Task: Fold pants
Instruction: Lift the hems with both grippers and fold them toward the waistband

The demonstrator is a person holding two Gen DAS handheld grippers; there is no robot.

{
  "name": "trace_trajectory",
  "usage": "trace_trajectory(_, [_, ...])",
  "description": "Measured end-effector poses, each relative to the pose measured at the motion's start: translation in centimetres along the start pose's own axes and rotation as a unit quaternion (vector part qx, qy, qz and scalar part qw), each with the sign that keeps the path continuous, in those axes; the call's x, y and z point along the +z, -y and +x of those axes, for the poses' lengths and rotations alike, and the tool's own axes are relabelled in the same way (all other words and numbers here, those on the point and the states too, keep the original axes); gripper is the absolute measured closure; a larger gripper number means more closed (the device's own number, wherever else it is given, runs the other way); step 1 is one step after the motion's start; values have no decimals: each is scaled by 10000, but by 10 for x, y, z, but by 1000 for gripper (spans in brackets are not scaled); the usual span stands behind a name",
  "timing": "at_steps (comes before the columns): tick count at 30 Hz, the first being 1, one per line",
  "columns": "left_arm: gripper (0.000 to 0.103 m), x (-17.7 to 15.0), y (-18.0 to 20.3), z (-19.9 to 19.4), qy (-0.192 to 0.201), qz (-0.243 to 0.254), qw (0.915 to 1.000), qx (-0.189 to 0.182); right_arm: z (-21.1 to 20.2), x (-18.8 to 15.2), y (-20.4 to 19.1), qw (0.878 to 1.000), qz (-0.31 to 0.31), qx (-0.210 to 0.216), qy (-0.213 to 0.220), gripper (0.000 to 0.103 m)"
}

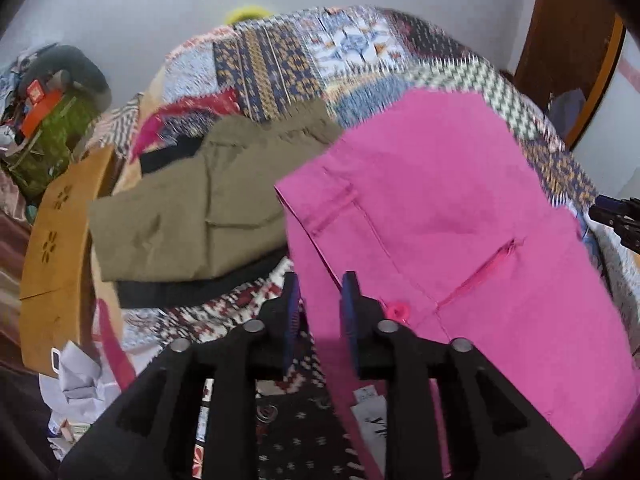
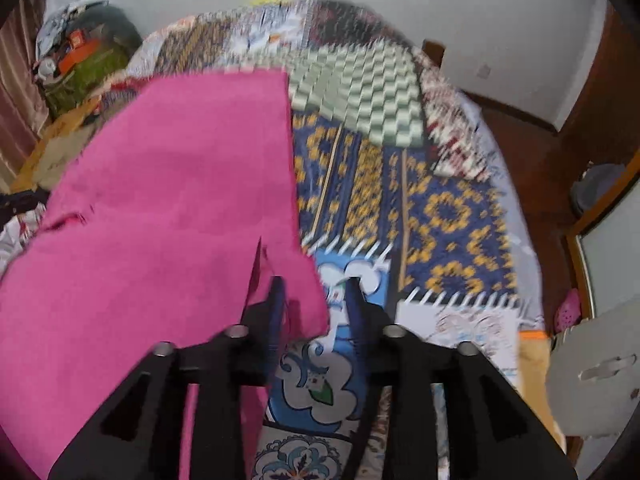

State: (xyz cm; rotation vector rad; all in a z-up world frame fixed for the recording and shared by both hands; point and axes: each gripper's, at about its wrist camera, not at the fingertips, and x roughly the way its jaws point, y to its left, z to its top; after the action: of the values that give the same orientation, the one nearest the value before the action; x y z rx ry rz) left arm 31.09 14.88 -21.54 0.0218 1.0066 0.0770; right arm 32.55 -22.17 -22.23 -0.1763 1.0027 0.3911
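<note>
Left hand-held gripper (image 1: 322, 304): jaws narrowly apart, pointed steeply down over the near left edge of the pink pants (image 1: 448, 240). Pink cloth between the blue pads (image 1: 349, 300), with a gap on either side; not clamped as far as can be told. Just right of the fingers, a pink button (image 1: 397, 312) and a slanted pocket seam (image 1: 480, 272) on the pants.

Right hand-held gripper (image 2: 316, 308): jaws likewise narrowly parted, over the near right corner of the pink pants (image 2: 172, 216). Cloth corner lapping over the left finger and hanging partly into the gap; right finger (image 2: 356, 304) clear of it, over the bedspread. No pinch visible.

Pink pants spread flat on the patchwork bedspread (image 2: 440, 208), folded into a broad panel, far edge straight across the bed. A narrow pink strip (image 1: 340, 392) trailing down off the near edge under the left gripper.

Left of the pink pants, touching or overlapping their edge, olive-green folded pants (image 1: 192, 216) lying on a black garment (image 1: 188, 292), both on the bedspread. Beyond those, at the bed's left side, a tan wooden board with cut-out flowers (image 1: 56, 248). Crumpled white paper (image 1: 80, 388) low on the left. Cluttered heap with a green bag (image 1: 52, 136) against the far wall. Brown wooden door frame (image 1: 568, 48) on the right. Both views blurred.
</note>
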Motion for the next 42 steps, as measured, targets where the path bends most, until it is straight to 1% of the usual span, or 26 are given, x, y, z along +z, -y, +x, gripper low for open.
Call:
trace_trajectory(1, [71,3,-4,-3,55,-33,10000,0,-9,4,0,9999,6,13,141,65])
trace_trajectory(2, [64,7,-8,-8,142,-73,9999,43,-15,6,-1,9997,4,18,242,62])
trace_trajectory(3, [57,12,-12,-11,228,-93,9996,112,-23,12,-2,9993,-4,17,380,58])
trace_trajectory(4, [54,16,-14,-14,304,-107,9994,157,-29,16,-4,9988,-11,20,489,56])
trace_trajectory(6, [42,26,-20,-17,433,-156,9987,205,-37,23,-9,9978,-11,68,659,51])
trace_trajectory(7, [41,29,-22,-17,467,-189,9985,195,-41,27,-11,9971,-4,103,749,49])
trace_trajectory(8, [38,33,-24,-16,493,-222,9984,183,-44,34,-13,9962,4,137,857,48])
trace_trajectory(9, [34,38,-27,-14,505,-270,9982,181,-44,38,-15,9957,13,172,914,48])
trace_trajectory(11, [29,45,-31,-9,520,-345,9979,200,-43,49,-18,9947,29,266,996,43])
trace_trajectory(12, [27,48,-34,-6,516,-388,9977,215,-41,53,-20,9943,35,283,1023,38])
trace_trajectory(14, [25,54,-38,6,436,-481,9976,240,-35,62,-24,9937,-5,286,1084,37])
trace_trajectory(18, [25,57,-47,34,175,-673,9973,227,-17,76,-33,9934,-119,313,1097,37])
trace_trajectory(20, [25,57,-51,52,-1,-751,9971,143,-7,81,-36,9936,-186,310,1071,37])
trace_trajectory(25, [25,56,-55,83,-248,-922,9954,-103,29,97,-35,9951,-191,377,888,37])
trace_trajectory(28, [28,55,-55,100,-384,-1010,9937,-290,46,107,-31,9959,-165,385,805,37])
trace_trajectory(31, [34,54,-50,112,-449,-918,9941,-365,60,116,-25,9962,-72,439,748,37])
trace_trajectory(34, [43,56,-46,117,-390,-879,9944,-444,72,124,-22,9962,-38,506,706,37])
trace_trajectory(36, [57,58,-47,122,-432,-956,9924,-650,80,129,-22,9964,-19,566,635,37])
trace_trajectory(37, [61,58,-47,124,-463,-993,9911,-760,86,131,-22,9964,17,598,597,37])
trace_trajectory(38, [67,59,-47,125,-482,-1004,9903,-831,90,132,-22,9965,37,621,564,37])
trace_trajectory(39, [70,60,-45,125,-486,-978,9902,-866,94,133,-23,9966,50,626,539,39])
trace_trajectory(41, [73,61,-41,125,-472,-900,9917,-784,102,134,-24,9964,110,675,502,43])
trace_trajectory(42, [76,61,-40,124,-459,-871,9922,-769,103,135,-24,9955,194,731,564,43])
